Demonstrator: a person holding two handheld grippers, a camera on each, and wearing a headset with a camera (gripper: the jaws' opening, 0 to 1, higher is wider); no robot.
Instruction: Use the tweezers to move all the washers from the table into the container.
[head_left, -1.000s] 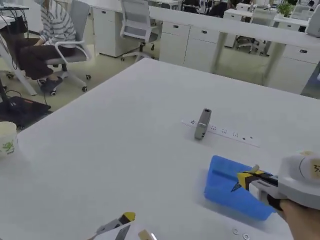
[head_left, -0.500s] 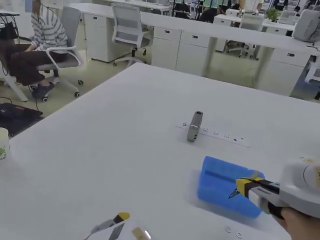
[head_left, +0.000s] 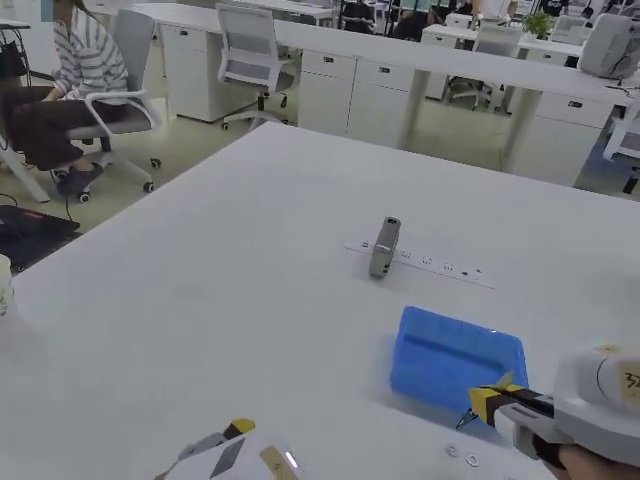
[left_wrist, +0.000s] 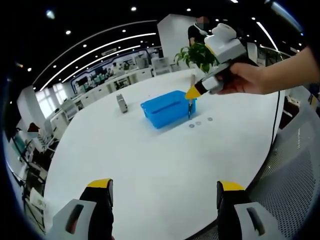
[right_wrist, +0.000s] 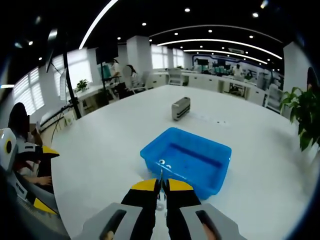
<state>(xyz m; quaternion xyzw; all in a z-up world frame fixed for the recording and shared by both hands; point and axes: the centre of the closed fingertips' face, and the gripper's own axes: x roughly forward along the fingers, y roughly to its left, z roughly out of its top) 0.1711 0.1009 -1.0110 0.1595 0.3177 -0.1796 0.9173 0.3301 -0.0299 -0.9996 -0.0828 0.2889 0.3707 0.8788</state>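
Bench (head_left: 200, 300): smooth, white, flat. Container (left_wrist: 165, 107): blue plastic, shallow, rectangular, open top. Left hand-held gripper (left_wrist: 165, 186): jaws wide, nothing held. Right hand-held gripper (right_wrist: 161, 186): clamped on tweezers (left_wrist: 190, 107) (thin, pointed metal), tips down near three washers (left_wrist: 198, 122), small flat rings on the bench just beside the container. Risks: tips may skid on the slick bench and flick a washer off, or the tweezers may twist in the jaws.

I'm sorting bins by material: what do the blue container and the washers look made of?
Blue container: likely plastic, glossy, evenly coloured, slightly translucent walls. Washers: probably metal, small pale grey rings, too small to be sure.
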